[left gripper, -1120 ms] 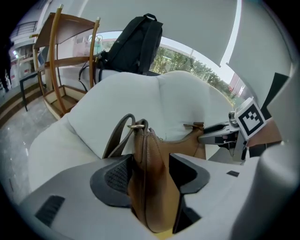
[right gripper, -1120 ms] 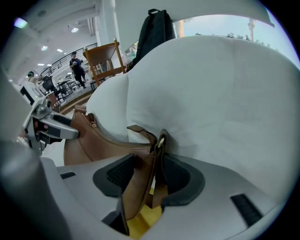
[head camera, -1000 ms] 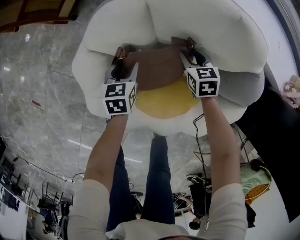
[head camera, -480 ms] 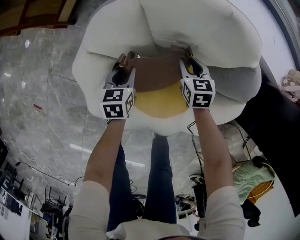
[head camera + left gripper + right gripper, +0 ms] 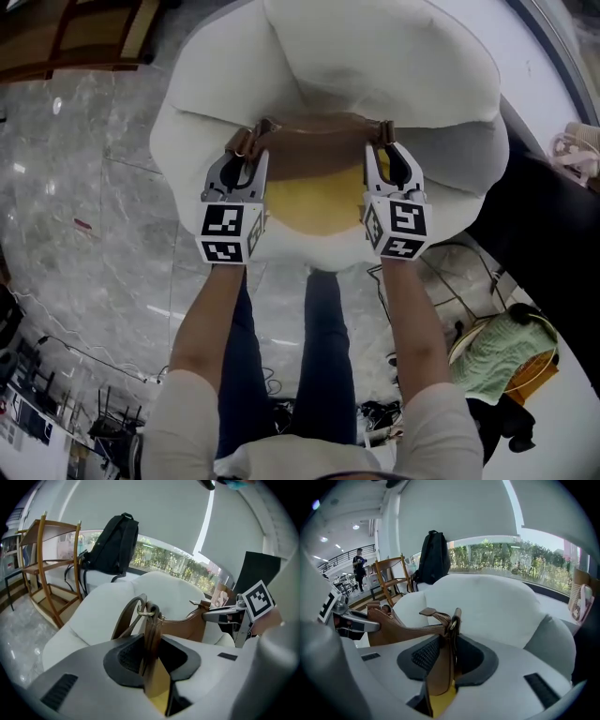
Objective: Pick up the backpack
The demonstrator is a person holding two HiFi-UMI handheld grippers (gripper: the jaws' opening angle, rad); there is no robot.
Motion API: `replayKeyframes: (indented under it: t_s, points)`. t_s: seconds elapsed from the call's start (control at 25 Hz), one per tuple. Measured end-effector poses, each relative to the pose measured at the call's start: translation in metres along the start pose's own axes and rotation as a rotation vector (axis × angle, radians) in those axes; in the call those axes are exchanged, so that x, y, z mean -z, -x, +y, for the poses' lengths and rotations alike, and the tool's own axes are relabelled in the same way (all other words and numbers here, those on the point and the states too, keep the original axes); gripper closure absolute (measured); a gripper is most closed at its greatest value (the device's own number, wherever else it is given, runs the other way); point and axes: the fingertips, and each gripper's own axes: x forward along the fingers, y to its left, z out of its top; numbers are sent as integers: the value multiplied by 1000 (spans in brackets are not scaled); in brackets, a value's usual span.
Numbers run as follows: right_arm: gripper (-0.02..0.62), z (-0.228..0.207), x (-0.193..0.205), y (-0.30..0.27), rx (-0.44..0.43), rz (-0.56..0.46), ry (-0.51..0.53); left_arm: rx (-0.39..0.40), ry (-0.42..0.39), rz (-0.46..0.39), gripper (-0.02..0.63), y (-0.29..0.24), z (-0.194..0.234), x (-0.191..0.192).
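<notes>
Left gripper (image 5: 247,152) and right gripper (image 5: 381,142), jaws narrowed after just closing, each clamp 1 end of the brown leather backpack (image 5: 314,150): the left holds the strap at its metal ring, the right holds the strap end by the zip. Stretched between the 2 grippers, this backpack hangs over the seat of the white armchair (image 5: 375,56), above its yellow cushion (image 5: 314,202) and seemingly clear of it. Beyond the armchair stands a black backpack (image 5: 115,543), beside a wooden rack (image 5: 47,573).
</notes>
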Motion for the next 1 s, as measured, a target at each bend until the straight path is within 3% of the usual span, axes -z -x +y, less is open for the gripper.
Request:
replayKeyframes:
  t_s: [0.68,1.0]
  points:
    - [465,-7,-125,144,80,-155,-9,75,-126,-111,502,108,-69,-130]
    - [465,-3,-182,221,135,-216,-23,108,-146,-150,502,171,-104,-183]
